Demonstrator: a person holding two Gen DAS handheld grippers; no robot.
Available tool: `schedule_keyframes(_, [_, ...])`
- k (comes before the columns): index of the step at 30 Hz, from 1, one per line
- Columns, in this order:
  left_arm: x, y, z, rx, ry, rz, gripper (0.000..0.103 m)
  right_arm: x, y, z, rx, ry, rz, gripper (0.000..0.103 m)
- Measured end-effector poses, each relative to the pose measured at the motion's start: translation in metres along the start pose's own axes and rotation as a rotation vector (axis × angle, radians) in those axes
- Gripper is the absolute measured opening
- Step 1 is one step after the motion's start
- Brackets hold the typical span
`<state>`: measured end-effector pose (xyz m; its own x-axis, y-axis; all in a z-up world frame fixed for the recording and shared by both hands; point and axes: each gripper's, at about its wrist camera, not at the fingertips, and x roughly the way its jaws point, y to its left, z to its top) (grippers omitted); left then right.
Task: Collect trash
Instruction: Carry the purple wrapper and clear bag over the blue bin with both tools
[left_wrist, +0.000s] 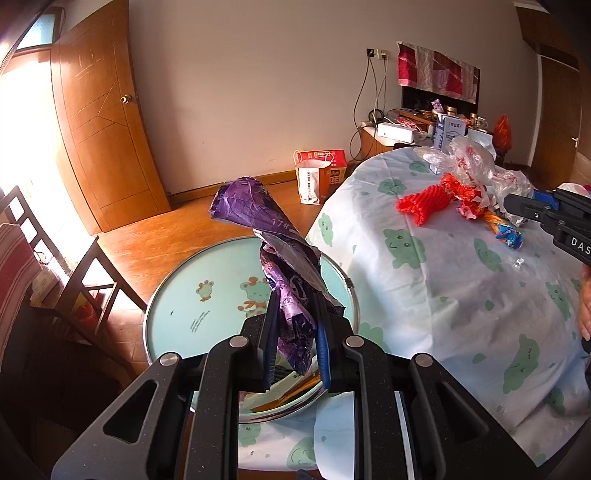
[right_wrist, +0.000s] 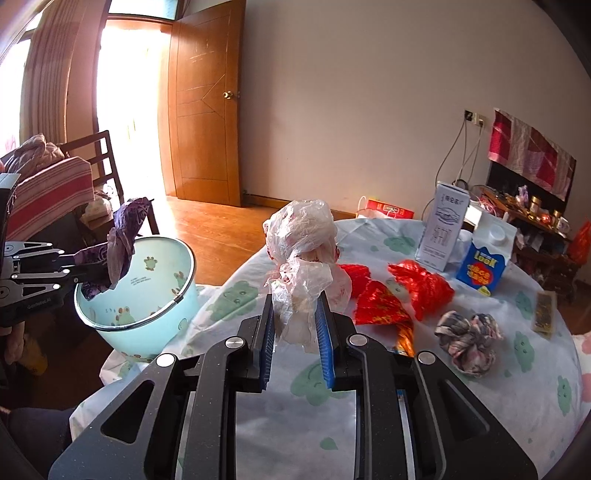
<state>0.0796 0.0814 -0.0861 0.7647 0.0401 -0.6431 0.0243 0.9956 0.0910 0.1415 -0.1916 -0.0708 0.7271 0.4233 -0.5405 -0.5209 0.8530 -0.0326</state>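
My left gripper (left_wrist: 295, 306) is shut on a crumpled purple wrapper (left_wrist: 269, 236) and holds it above the light-blue trash bin (left_wrist: 192, 295) beside the table; both show in the right wrist view, wrapper (right_wrist: 122, 243) over bin (right_wrist: 147, 295). My right gripper (right_wrist: 295, 306) is shut on a crumpled clear plastic bag (right_wrist: 303, 236) held above the table, also seen in the left wrist view (left_wrist: 476, 162). Red net and foil wrappers (right_wrist: 380, 295) and a grey crumpled wad (right_wrist: 469, 343) lie on the tablecloth (right_wrist: 517, 387).
A white carton (right_wrist: 445, 229) and a blue carton (right_wrist: 484, 262) stand at the table's far side. A flat packet (right_wrist: 543, 314) lies at the right. A chair with cloths (right_wrist: 55, 192) stands left of the bin. A paper bag (left_wrist: 317, 173) sits on the floor.
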Motion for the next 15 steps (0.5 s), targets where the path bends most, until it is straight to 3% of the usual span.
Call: schedule_keyframes(15, [0.001,0.028,-0.010,-0.041,0.015,0.033,0.017,0.028,0.030,0.009,-0.056,0.029,0.044,0.022])
